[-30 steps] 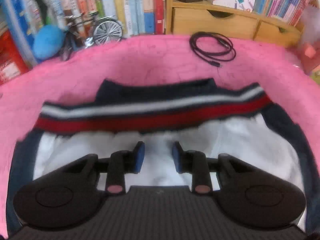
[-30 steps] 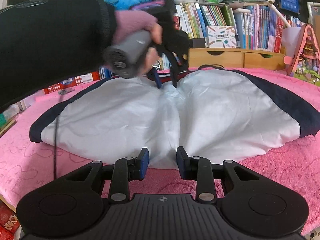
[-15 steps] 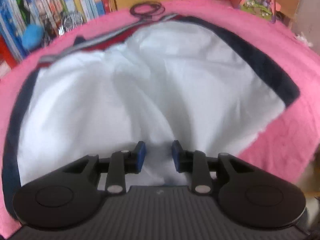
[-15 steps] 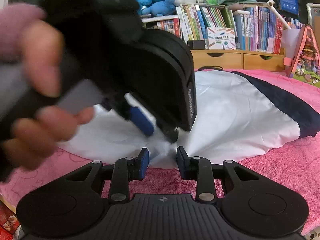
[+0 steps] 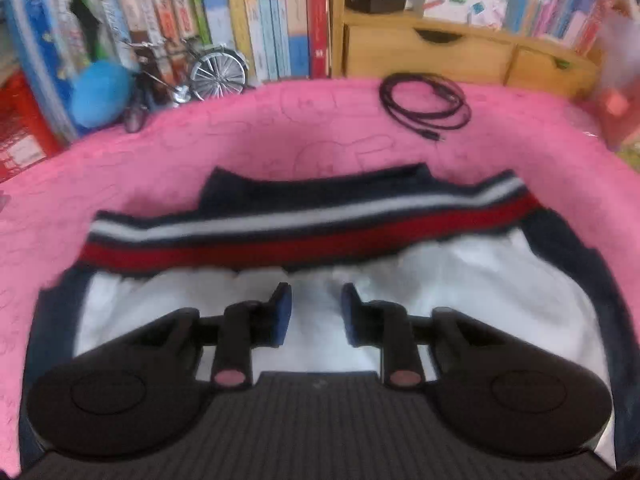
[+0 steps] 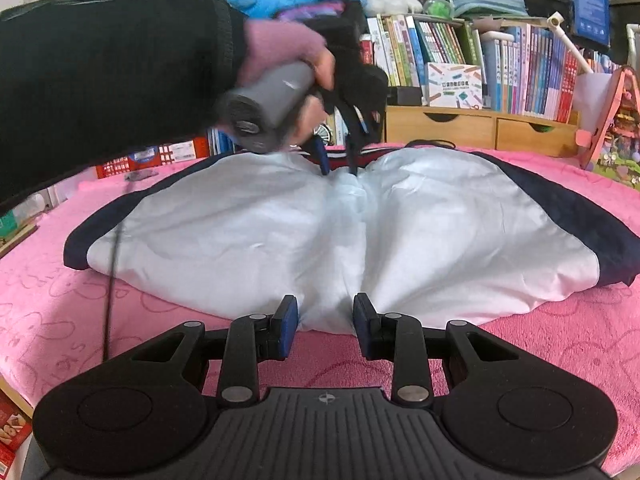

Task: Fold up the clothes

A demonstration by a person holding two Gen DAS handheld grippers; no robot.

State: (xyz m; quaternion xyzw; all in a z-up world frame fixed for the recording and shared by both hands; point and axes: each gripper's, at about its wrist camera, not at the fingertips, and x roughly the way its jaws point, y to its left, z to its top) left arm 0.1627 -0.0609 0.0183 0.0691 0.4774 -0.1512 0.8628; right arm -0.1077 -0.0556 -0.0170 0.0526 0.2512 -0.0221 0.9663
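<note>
Right wrist view: left gripper [image 6: 340, 160] jaws are closing over the white jacket [image 6: 280, 240] centre crease near the striped hem [image 5: 304, 232], probably for folding; right gripper [image 6: 325, 330] stays apart, holding nothing.

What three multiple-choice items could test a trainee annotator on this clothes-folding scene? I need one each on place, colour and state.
1. Where does the coiled black cable lie?
A. On the pink cover beyond the garment
B. On the white fabric
C. In a wooden drawer

2. Which colour is the cover under the garment?
A. Green
B. Pink
C. Grey

3. What is between the right gripper fingers?
A. A book
B. The cable
C. The garment's white near edge

Answers: 1 A, it rests on bare pink beyond the striped hem; 2 B, pink surrounds the garment; 3 C, white cloth sits between the pads.
</note>
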